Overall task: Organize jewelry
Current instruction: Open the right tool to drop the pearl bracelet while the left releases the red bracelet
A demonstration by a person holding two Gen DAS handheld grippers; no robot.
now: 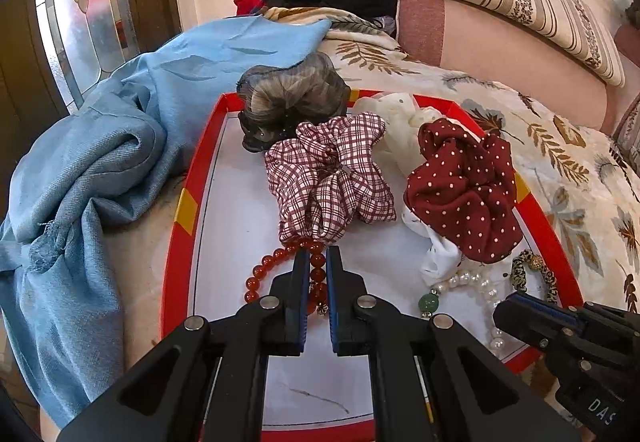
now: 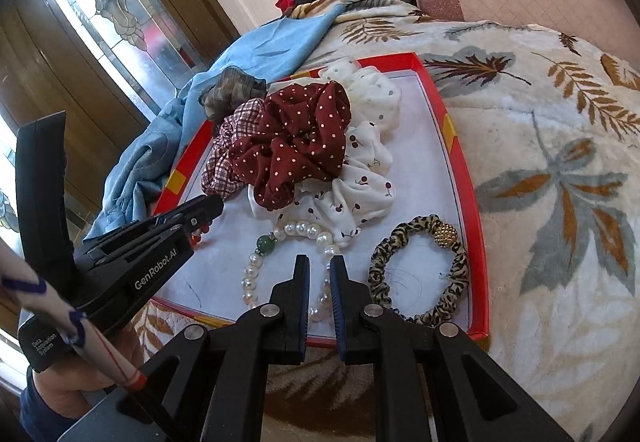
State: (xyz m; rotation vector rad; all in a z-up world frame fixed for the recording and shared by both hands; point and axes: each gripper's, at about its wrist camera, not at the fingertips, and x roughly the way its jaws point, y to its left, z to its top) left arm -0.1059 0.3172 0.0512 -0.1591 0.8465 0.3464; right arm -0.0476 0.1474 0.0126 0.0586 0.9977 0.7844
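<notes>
A shallow red-rimmed tray point(image 1: 188, 210) with a white floor lies on a bed covered by a leaf-patterned blanket point(image 2: 560, 146), and everything else is placed from that tray. At its far end sits a grey-brown hair bun piece point(image 1: 292, 98), overlapping the far rim. Just nearer, toward the middle, lie a plaid scrunchie point(image 1: 332, 178), a dark red polka-dot scrunchie point(image 2: 292, 142) and a white cherry-print scrunchie point(image 2: 360, 194), bunched together and touching. On the tray's near half are the jewelry pieces: a red bead bracelet point(image 1: 260, 274) by the plaid scrunchie, a pearl bracelet point(image 2: 256, 270) with a green bead point(image 2: 266, 244) in the middle, and a leopard-print hair tie point(image 2: 420, 274) with a gold ball near the right rim. The left claw point(image 1: 318, 254) is nearly closed, its tips pinching the strand of the red bead bracelet on the tray floor. The right claw point(image 2: 320, 262) is likewise nearly closed, its tips set at the pearl bracelet's strand; whether it truly grips is unclear. A crumpled blue cloth point(image 1: 120, 146) lies on the bed just outside the tray's left rim.
</notes>
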